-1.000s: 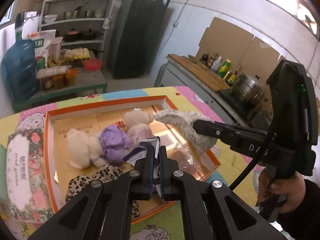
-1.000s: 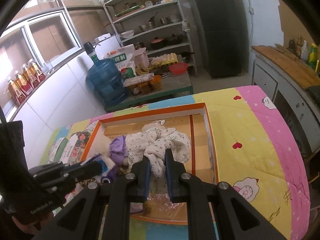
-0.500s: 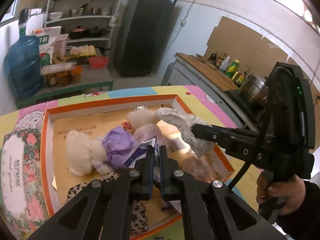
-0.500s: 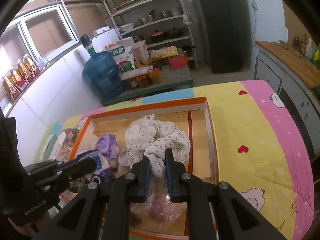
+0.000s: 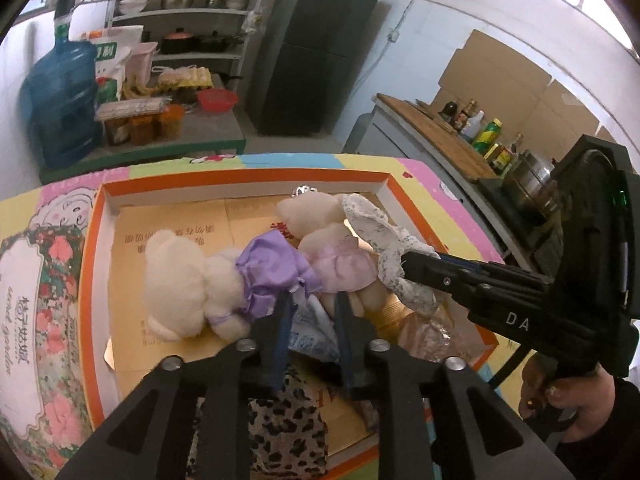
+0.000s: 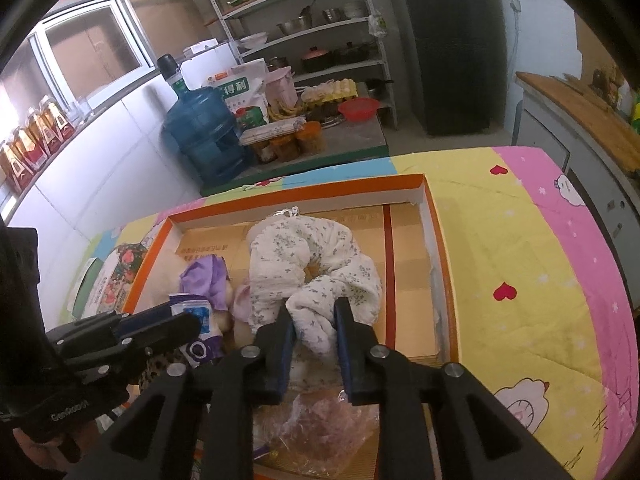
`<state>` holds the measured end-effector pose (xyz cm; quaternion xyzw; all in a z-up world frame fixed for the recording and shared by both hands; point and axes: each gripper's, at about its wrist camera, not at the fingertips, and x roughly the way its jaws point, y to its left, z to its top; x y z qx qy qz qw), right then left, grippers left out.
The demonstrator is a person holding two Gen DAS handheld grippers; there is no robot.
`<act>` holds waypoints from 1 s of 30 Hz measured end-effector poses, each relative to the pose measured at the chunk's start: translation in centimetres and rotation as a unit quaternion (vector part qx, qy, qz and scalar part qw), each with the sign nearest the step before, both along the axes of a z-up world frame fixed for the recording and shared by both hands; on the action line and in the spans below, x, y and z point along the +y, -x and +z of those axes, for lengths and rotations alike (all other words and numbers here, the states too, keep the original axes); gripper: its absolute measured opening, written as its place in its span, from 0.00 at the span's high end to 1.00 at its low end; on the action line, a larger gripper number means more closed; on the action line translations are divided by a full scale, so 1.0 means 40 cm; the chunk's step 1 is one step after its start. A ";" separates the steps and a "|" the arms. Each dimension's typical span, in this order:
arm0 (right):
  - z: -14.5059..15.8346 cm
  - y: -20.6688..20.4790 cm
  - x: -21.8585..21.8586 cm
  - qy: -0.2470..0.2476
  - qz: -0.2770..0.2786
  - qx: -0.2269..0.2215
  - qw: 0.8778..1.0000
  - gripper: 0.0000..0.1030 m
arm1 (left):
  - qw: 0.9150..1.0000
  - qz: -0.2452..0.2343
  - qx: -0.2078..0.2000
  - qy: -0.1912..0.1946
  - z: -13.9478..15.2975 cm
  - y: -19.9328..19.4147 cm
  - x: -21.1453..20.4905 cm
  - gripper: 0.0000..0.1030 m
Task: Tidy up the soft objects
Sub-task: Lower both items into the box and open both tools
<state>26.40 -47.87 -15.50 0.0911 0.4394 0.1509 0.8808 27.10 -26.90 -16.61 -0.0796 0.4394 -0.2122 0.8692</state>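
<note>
Right claw (image 6: 314, 320) pinches a floral cloth (image 6: 316, 264), bunched above the orange-rimmed box (image 6: 434, 220). Left claw (image 5: 312, 308) stands parted around a blue-white packet (image 5: 310, 332) lying in the box beside two cream bears (image 5: 188, 280) in purple dresses. Leopard fabric (image 5: 288, 424) and a plastic bag (image 6: 320, 424) lie at the near edge.

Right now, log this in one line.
left gripper: tissue packet between jaws, grip unclear | right gripper: shut on floral scrunchie | above orange box

Behind your table stands a big blue plastic water jug (image 6: 202, 136); beside it you see a red plastic bowl (image 6: 358, 109); farther right, a tall black refrigerator (image 5: 316, 46).
</note>
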 end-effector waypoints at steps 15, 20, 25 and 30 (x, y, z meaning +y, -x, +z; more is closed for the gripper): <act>0.018 0.010 -0.012 -0.012 -0.023 -0.005 1.000 0.59 | 1.000 0.003 -0.011 0.012 0.019 0.009 0.019 0.57; 0.036 0.019 -0.014 -0.008 -0.034 -0.011 0.999 0.54 | 1.000 0.004 -0.018 0.017 0.038 0.017 0.024 0.52; 0.057 0.037 -0.015 -0.006 -0.042 -0.020 0.999 0.51 | 0.999 0.003 -0.026 0.023 0.057 0.032 0.031 0.51; 0.078 0.060 -0.006 -0.004 -0.045 -0.026 0.999 0.51 | 0.999 0.000 -0.042 0.018 0.081 0.056 0.039 0.51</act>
